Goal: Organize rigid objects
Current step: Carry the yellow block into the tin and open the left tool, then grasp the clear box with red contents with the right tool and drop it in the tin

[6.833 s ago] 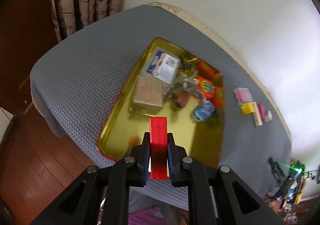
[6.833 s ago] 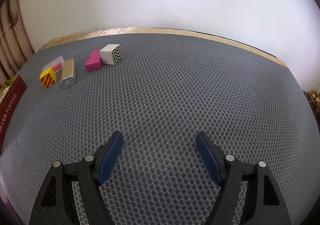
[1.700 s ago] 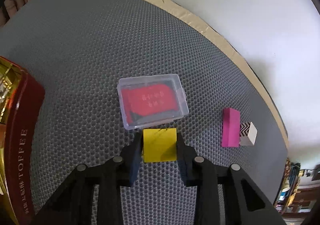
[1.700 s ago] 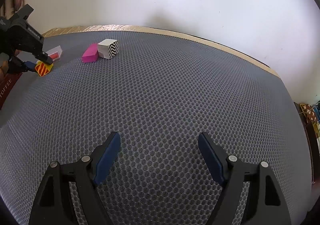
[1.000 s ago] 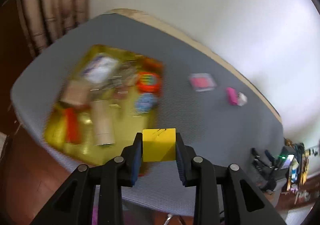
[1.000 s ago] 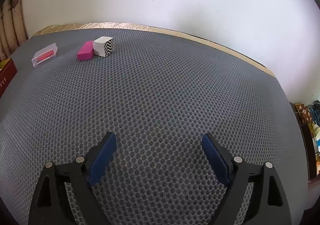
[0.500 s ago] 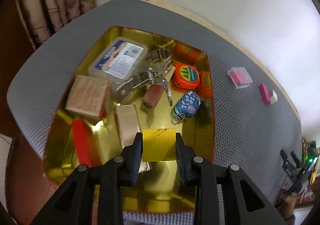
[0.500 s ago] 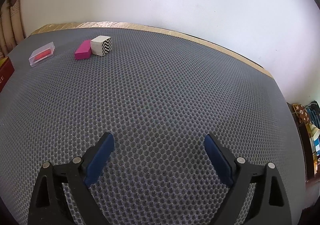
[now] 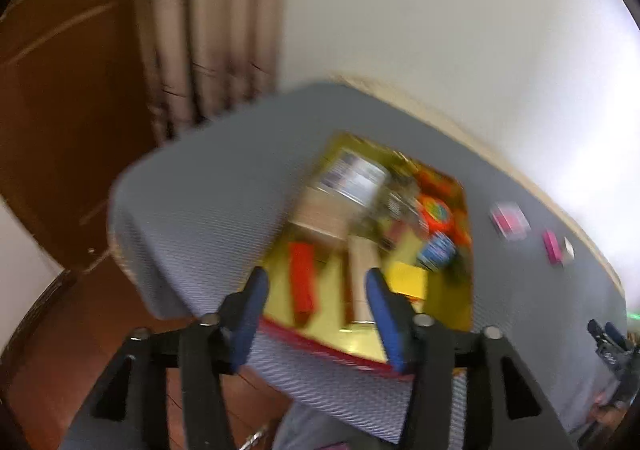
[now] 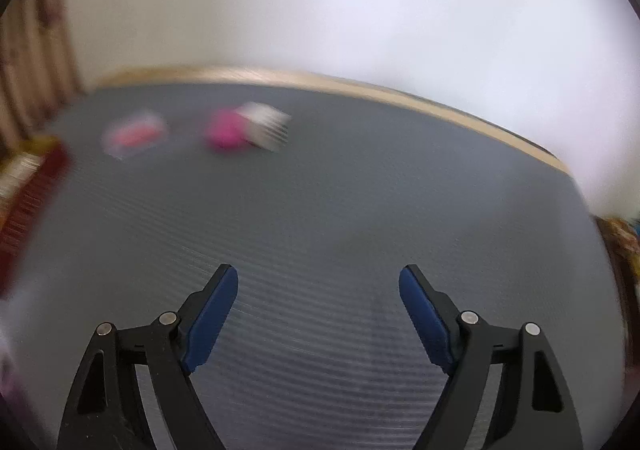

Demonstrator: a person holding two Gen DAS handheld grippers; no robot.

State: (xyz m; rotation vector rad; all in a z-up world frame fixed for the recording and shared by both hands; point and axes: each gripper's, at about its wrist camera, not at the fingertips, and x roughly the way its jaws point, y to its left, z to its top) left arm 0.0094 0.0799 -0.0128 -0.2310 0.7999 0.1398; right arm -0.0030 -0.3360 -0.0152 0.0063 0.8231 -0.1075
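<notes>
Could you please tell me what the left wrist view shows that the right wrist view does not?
Only the left wrist view shows inside the gold tin: yellow block, red block, plus the open left gripper. Only the right shows the open right gripper. Both show the pink block, the white block beside it and the clear case on the grey mat.

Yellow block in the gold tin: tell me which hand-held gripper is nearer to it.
Left. The left hand-held gripper hangs open above the gold tin, with the yellow block just beyond its right finger. The right hand-held gripper hangs open over bare mat, the tin at its view's far left edge.
</notes>
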